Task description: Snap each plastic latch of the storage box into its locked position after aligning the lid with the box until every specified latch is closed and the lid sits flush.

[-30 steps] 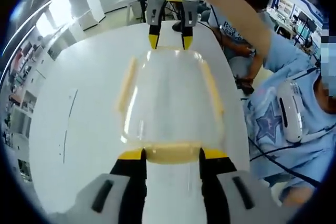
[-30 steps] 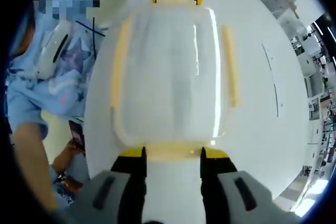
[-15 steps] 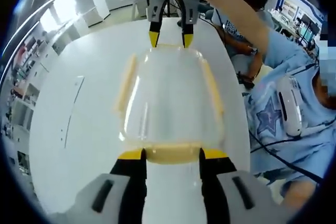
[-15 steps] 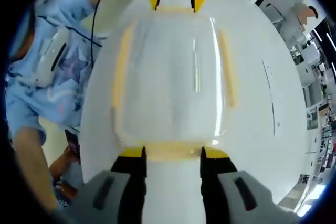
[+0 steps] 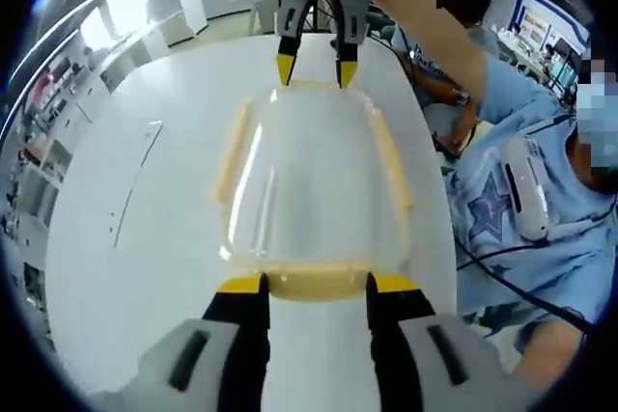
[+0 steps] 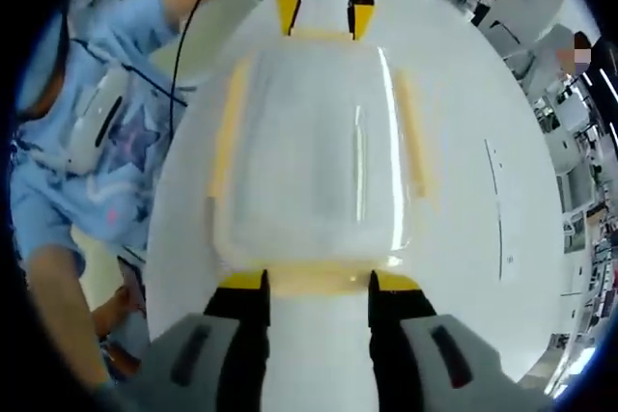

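Storage box (image 5: pixel 309 190): clear plastic, lid (image 5: pixel 314 166) in place, centre of the left gripper view; likewise centre of the right gripper view (image 6: pixel 314 161); stands on the white tabletop (image 5: pixel 126 238).

Latches, pale yellow, four counted: near-end latch (image 5: pixel 314 282) at lower centre of the left gripper view; long-side latches at left (image 5: pixel 232 151) and right (image 5: pixel 391 161) of the box; far-end latch (image 5: pixel 311 89) at upper centre. All four appear folded against the box walls; whether each is fully clicked home cannot be told.

Left gripper (image 5: pixel 314 285): jaws apart, yellow tips flanking the near-end latch, at or just beside its two ends; not clamped on it.

Right gripper (image 6: pixel 317 282): jaws apart, tips either side of the end latch (image 6: pixel 319 279) at lower centre of its own view; seen also at upper centre of the left gripper view (image 5: pixel 317 69), tips at the far edge of the box.

Person: light blue sleeve (image 5: pixel 521 103) at right of the left gripper view.

Progress, as judged: lid appears aligned and seated level; side latches look down; the two end latches are the step in hand, each gripper posted at one end; remaining work seems to be pressing or confirming these two.
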Tool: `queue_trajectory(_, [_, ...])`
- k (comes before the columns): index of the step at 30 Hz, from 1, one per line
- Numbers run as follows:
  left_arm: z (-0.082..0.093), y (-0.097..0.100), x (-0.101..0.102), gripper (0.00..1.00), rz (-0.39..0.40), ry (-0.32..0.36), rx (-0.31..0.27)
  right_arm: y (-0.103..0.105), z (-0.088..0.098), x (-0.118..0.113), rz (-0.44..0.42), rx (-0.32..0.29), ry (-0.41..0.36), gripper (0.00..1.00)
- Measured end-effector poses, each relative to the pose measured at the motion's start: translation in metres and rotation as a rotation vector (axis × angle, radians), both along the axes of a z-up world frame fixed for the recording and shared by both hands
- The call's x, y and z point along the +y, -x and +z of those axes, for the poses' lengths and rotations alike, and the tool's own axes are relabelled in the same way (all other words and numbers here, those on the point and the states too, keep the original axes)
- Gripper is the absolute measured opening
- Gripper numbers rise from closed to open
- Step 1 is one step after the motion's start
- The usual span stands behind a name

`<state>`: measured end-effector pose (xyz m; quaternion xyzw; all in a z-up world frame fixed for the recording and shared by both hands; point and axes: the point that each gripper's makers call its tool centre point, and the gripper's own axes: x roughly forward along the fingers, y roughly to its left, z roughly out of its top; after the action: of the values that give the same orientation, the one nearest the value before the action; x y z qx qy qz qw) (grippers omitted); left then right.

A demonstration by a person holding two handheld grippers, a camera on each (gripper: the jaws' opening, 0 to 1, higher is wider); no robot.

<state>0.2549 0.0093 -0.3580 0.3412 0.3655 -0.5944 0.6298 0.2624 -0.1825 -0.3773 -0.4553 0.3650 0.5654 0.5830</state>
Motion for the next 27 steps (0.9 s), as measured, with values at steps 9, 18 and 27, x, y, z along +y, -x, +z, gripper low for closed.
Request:
queue_trajectory(9, [-0.005,-0.002,0.015,0.39,0.002,0.028,0.027,0.003,-0.007,0.016,0.005,0.014,-0.023,0.39])
queue_trajectory(18, [-0.018,-0.002,0.018,0.39,-0.003,0.032,0.053,0.006,-0.020,0.021,-0.003,0.030,-0.039,0.39])
queue_trajectory(27, [-0.030,-0.010,0.023,0.39,-0.016,0.032,0.072,0.002,-0.027,0.027,-0.025,0.037,-0.041,0.39])
